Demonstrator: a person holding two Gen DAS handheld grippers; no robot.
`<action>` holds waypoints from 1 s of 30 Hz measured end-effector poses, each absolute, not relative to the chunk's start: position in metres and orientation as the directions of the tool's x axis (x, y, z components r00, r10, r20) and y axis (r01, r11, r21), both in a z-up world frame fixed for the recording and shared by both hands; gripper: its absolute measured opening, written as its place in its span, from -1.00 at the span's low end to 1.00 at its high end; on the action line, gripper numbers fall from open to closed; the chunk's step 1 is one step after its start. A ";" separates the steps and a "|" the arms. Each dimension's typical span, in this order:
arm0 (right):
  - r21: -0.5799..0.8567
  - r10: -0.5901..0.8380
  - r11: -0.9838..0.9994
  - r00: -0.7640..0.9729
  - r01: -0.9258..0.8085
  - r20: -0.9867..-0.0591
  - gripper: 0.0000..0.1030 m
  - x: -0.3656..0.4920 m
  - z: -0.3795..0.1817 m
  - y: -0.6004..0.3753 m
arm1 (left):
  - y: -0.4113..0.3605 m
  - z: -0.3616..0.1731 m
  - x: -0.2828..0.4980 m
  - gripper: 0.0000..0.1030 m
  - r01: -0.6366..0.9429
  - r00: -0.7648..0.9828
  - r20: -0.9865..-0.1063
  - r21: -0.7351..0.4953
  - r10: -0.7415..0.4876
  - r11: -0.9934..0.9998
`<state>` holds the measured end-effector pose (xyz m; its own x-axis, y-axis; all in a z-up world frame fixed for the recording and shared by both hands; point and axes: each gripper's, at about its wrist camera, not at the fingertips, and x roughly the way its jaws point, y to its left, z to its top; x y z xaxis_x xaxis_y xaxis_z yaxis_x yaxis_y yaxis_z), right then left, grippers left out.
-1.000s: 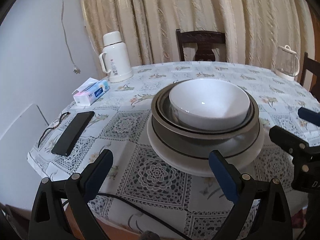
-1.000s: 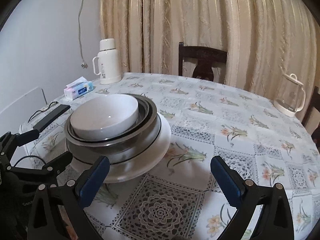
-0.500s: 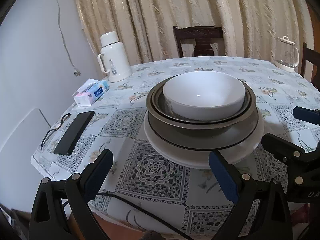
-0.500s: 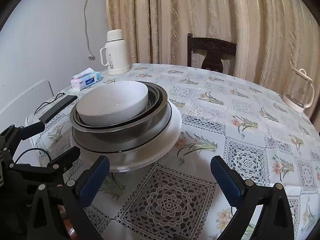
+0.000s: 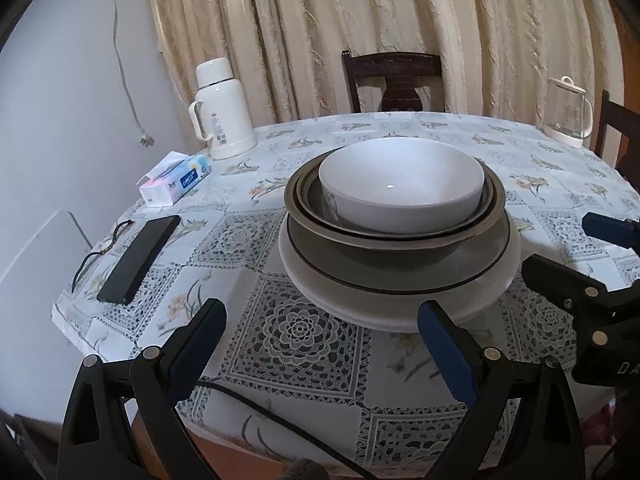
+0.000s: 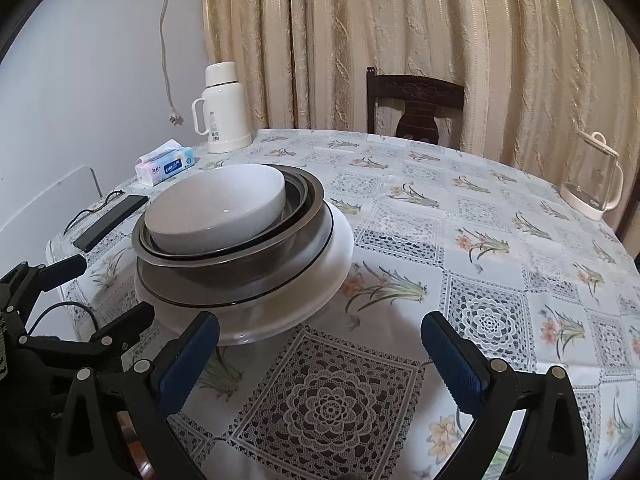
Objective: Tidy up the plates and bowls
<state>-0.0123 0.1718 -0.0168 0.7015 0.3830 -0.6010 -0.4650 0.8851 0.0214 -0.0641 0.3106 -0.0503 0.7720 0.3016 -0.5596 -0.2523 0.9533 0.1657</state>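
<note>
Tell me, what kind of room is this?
Probably a dining room in a home. A round table with a flowery cloth holds stacked bowls and plates, a wooden chair stands behind it, and a white thermos sits by the curtain.

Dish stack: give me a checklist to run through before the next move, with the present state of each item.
1. Left hand-held gripper open and empty: ok.
2. Right hand-held gripper open and empty: ok.
3. White bowl on top, nothing on it: ok.
4. White bowl sits level in the metal bowls: not ok, it looks off-centre and tilted.
5. White plate flat on the table: ok.
6. Bare table right of the stack for setting pieces down: ok; the kettle stands far off.
</note>
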 end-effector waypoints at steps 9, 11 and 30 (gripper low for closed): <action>0.024 0.383 0.885 0.697 -0.465 -0.606 0.99 -0.012 -0.018 0.171 | 0.312 -0.052 -0.064 0.88 -0.256 0.768 -0.563 0.165 0.304 0.952; 0.025 0.384 0.885 0.696 -0.466 -0.606 0.99 -0.012 -0.019 0.171 | 0.312 -0.053 -0.064 0.88 -0.254 0.770 -0.562 0.166 0.303 0.953; 0.027 0.400 0.876 0.695 -0.482 -0.598 0.99 -0.016 -0.020 0.174 | 0.312 -0.053 -0.064 0.88 -0.253 0.771 -0.562 0.163 0.300 0.954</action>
<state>-0.0158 0.1743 -0.0196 0.6948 0.4003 -0.5975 -0.4815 0.8760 0.0270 -0.0641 0.3118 -0.0532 0.7710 0.3004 -0.5615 -0.2528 0.9537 0.1632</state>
